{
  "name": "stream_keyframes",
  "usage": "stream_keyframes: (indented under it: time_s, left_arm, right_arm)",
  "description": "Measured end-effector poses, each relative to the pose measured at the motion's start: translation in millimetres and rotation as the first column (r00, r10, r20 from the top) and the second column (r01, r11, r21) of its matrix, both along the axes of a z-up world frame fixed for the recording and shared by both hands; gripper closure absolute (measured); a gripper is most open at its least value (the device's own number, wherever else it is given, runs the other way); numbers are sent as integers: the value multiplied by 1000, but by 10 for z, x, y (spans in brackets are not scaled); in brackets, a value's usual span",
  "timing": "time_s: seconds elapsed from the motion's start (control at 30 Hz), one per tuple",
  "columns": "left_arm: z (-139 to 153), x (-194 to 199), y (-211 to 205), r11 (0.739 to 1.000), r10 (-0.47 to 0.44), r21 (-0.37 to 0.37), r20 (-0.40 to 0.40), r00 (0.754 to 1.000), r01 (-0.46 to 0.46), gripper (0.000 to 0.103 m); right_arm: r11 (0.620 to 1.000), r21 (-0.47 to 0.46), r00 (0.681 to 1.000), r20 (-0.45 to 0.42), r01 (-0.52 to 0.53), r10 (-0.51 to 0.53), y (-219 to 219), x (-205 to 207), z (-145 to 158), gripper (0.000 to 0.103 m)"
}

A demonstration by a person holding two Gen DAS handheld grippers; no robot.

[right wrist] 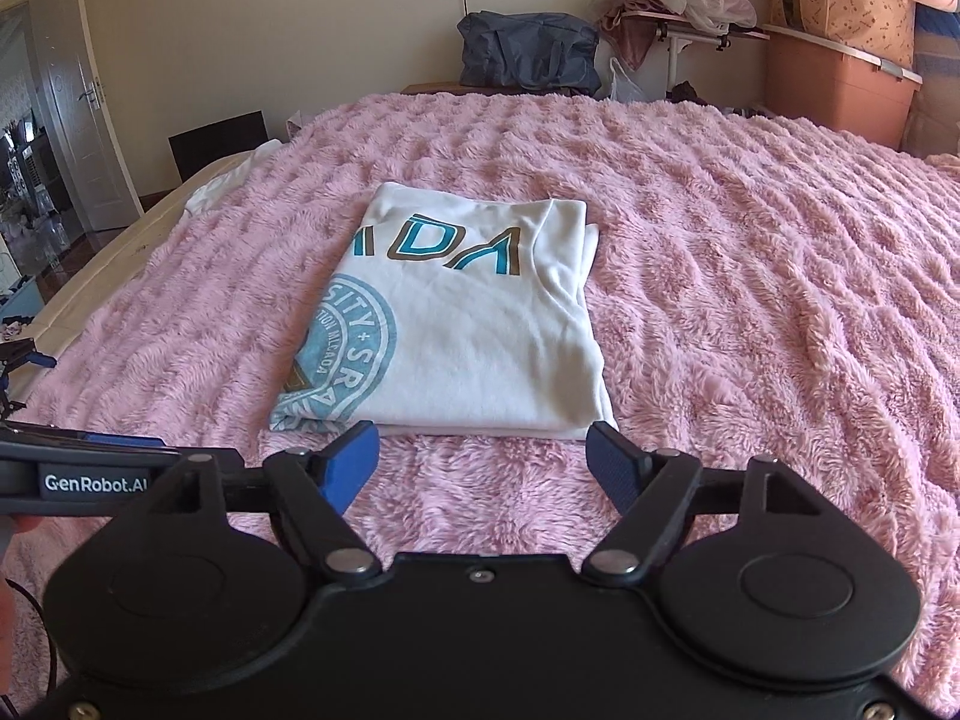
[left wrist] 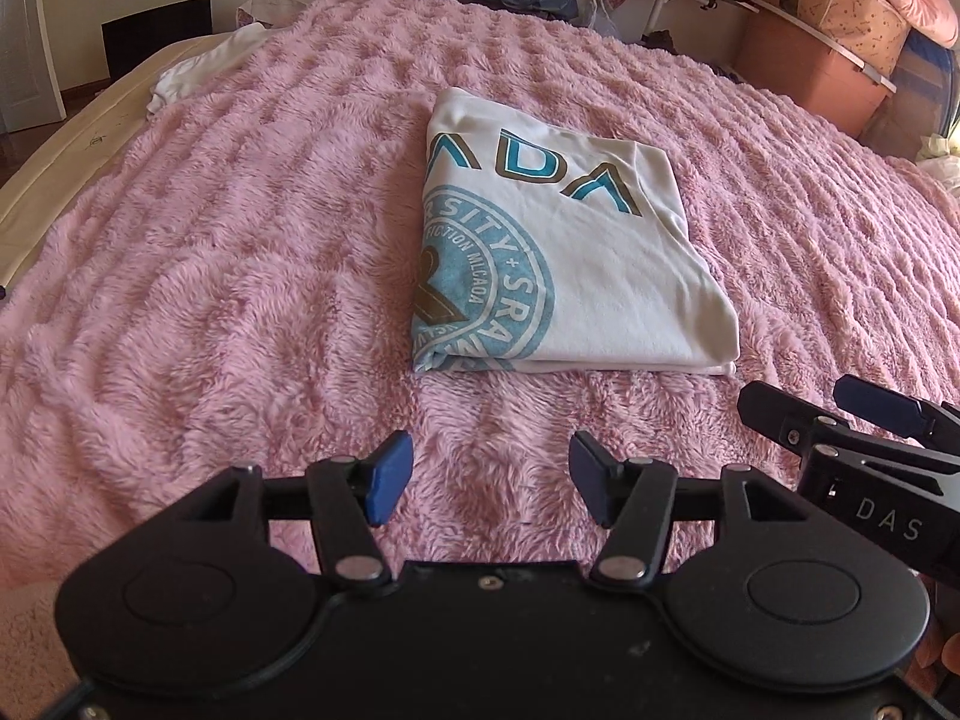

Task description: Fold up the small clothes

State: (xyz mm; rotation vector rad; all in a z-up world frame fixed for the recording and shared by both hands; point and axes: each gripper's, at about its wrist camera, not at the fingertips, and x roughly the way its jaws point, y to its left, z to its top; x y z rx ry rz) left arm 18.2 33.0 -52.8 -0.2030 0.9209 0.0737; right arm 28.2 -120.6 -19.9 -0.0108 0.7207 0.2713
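A white cotton T-shirt with a teal round seal and teal-and-brown lettering lies folded into a neat rectangle near the middle of the bed, resting flat on the fluffy pink plush blanket that covers it; its folded layers show along the near edge and the right side; the left tool hovers above the blanket short of the shirt's near edge, its blue-padded fingers spread wide with nothing between them; the right tool sits just before the same near edge of the shirt, equally wide apart and holding nothing; each tool shows at the other's side, close together; a second white garment lies crumpled at the blanket's far left edge; a dark blue bag and an orange-pink storage box stand beyond the bed
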Motion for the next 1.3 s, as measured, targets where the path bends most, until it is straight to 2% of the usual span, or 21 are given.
stream_keyframes:
  time_s: [0.47, 1.3]
  left_arm:
    - [53, -85, -5, 999, 1, 37, 11, 1000, -2, 41]
    - [76, -63, -19, 997, 23, 72, 14, 1000, -24, 41]
  right_arm:
    - [998, -45, 999, 25, -40, 41, 219, -129, 104, 23]
    - [999, -39, 999, 8, -33, 33, 232, -90, 95, 22]
